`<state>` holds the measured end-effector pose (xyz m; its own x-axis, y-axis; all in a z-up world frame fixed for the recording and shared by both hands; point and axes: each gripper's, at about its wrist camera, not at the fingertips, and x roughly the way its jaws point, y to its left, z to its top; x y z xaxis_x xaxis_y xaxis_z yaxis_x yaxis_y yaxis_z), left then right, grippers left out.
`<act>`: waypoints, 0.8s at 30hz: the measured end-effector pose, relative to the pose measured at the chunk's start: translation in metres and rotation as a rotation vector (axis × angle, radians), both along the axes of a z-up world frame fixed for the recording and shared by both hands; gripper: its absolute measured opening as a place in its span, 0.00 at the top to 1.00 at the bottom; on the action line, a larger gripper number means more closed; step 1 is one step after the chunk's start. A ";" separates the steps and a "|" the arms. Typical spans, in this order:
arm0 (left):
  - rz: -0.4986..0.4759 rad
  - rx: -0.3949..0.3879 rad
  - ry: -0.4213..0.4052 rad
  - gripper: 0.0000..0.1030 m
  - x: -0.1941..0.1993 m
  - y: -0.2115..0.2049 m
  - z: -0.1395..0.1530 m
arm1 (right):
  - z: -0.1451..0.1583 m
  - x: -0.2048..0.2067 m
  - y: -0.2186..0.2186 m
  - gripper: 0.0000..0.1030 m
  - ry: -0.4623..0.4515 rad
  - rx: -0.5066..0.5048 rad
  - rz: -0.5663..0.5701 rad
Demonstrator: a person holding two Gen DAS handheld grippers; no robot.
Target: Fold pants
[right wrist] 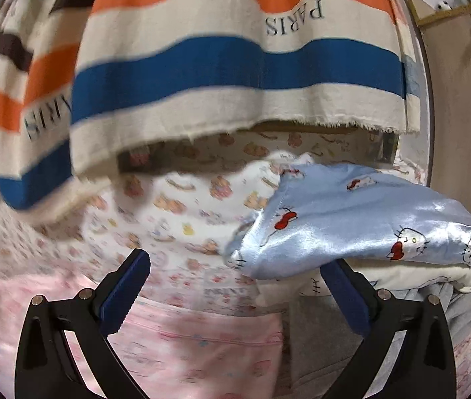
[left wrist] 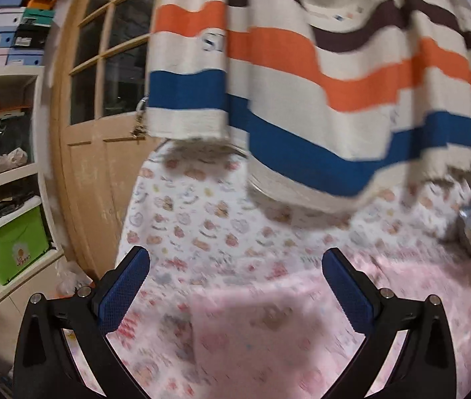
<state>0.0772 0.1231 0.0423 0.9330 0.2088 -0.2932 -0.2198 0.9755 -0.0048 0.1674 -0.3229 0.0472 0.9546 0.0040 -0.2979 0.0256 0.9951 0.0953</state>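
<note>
Pink printed pants [left wrist: 268, 329] lie flat on the bed just below and ahead of my left gripper [left wrist: 235, 256], which is open with nothing between its blue pads. In the right wrist view the same pink pants [right wrist: 185, 349] spread under my right gripper [right wrist: 235, 259], with a stitched seam running across them. That gripper is also open and holds nothing. Both views are blurred by motion, so the outline of the pants is hard to trace.
A striped curtain [left wrist: 302, 66] hangs over the far side of the bed [left wrist: 185, 206]. A wooden door [left wrist: 102, 99] and shelves with a green box [left wrist: 12, 246] stand to the left. A blue satin cushion [right wrist: 352, 219] on grey cloth [right wrist: 461, 312] lies at the right.
</note>
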 end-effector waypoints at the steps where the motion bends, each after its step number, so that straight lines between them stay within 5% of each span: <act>1: 0.024 0.002 0.000 0.00 0.002 0.005 0.002 | 0.004 -0.003 0.001 0.01 0.001 0.008 0.015; 7: -0.019 -0.061 0.012 0.00 -0.027 0.010 -0.008 | 0.020 -0.051 0.034 0.01 0.031 -0.034 0.029; 10: -0.066 -0.058 -0.046 0.00 -0.062 0.003 -0.014 | 0.016 -0.084 0.057 0.01 0.035 -0.020 0.095; 17: 0.038 -0.018 -0.147 0.00 -0.150 -0.010 -0.024 | 0.003 -0.177 0.115 0.01 -0.096 0.001 0.200; 24: 0.123 0.067 -0.154 0.00 -0.191 -0.016 -0.037 | -0.043 -0.241 0.183 0.06 -0.087 0.009 0.410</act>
